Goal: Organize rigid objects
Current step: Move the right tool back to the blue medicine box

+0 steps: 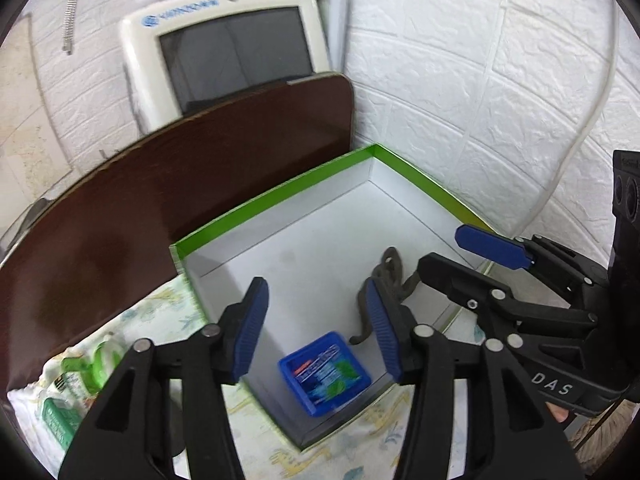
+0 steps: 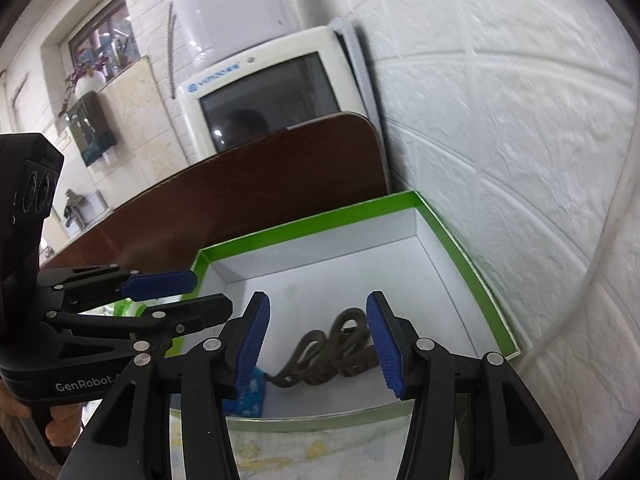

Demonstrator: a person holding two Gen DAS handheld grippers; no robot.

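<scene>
Left wrist view shows the green-rimmed box (image 1: 276,200) as the landmark, set on a patterned cloth (image 1: 160,316) against the white brick-pattern wall (image 1: 480,80). Inside the box, a blue plastic case (image 1: 325,372) lies near the front corner, and a dark metal chain-like piece (image 1: 386,280) lies just right of it. The left gripper (image 1: 318,328) hovers above the box interior with its jaws apart, holding nothing. The right gripper (image 2: 318,344) hovers over the dark piece, jaws likewise apart and empty. A green packet (image 1: 60,412) lies on the cloth left of the box. Risk: the two grippers work close together above the box, so a careless descent may cause a collision or catch the thin cardboard rim and shift the box.
</scene>
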